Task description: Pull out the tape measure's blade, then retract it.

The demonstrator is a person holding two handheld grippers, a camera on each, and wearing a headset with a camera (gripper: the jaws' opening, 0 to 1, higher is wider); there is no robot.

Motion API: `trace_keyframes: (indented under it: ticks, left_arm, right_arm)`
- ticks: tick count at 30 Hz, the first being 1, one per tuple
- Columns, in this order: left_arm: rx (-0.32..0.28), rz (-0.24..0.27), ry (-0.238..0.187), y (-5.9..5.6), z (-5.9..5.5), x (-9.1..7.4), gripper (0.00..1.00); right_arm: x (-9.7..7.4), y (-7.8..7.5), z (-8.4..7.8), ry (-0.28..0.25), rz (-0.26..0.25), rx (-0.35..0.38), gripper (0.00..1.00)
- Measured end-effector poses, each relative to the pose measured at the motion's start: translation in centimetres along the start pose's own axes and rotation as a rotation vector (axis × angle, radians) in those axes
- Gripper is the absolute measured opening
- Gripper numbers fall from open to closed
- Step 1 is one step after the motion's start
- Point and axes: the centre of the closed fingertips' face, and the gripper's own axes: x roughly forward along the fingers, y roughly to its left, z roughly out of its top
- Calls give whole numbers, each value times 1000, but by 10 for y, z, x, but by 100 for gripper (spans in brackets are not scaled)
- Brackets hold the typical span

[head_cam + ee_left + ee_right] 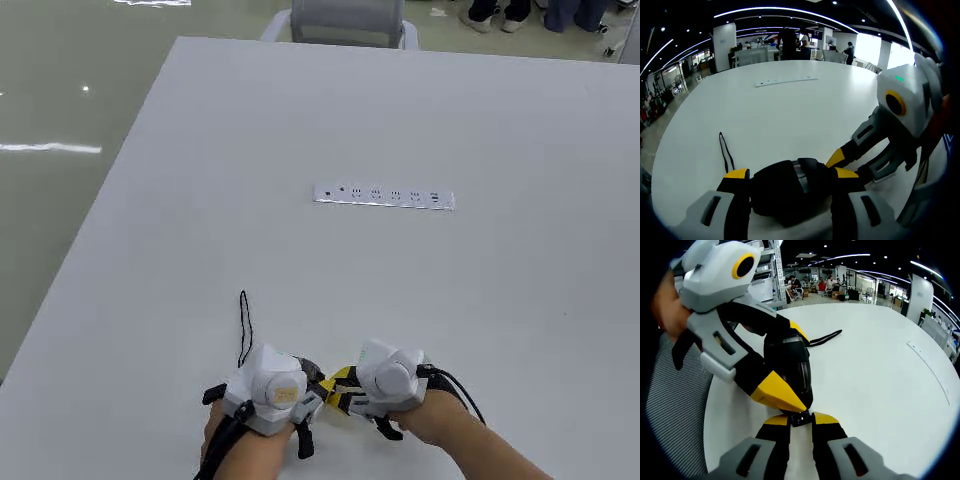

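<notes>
A black tape measure (pixel 787 192) lies on the white table (pixel 400 110) near its front edge. My left gripper (pixel 790 174) is shut around its body, yellow-tipped jaws on either side. The case's black wrist strap (pixel 725 150) trails away over the table. In the right gripper view the case (pixel 792 362) stands just ahead of my right gripper (pixel 801 419), whose jaws are shut on the small black blade tip (pixel 800 418) at the case's mouth. In the head view the left gripper (pixel 308 388) and right gripper (pixel 342 390) meet tip to tip at the tape measure (pixel 322 378).
A white power strip (pixel 384 196) lies flat in the middle of the table. A grey chair (pixel 348 20) stands at the far edge. Glossy floor (pixel 60 120) runs along the table's left side. People stand in the distant room.
</notes>
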Motion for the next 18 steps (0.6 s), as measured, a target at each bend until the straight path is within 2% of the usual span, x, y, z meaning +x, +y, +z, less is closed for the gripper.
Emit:
trace_keyframes:
  ticks: [4,10,18]
  left_arm:
    - [3,-1,1,0,0,0,62]
    - [-1,-3,1,0,1,0,62]
    - [-13,-3,-1,1,2,1,62]
  right_arm:
    - [-2,1,-3,2,3,-10,17]
    - [-4,0,-4,6,-7,-35,14]
    - [-1,-2,-3,7,-7,-29,13]
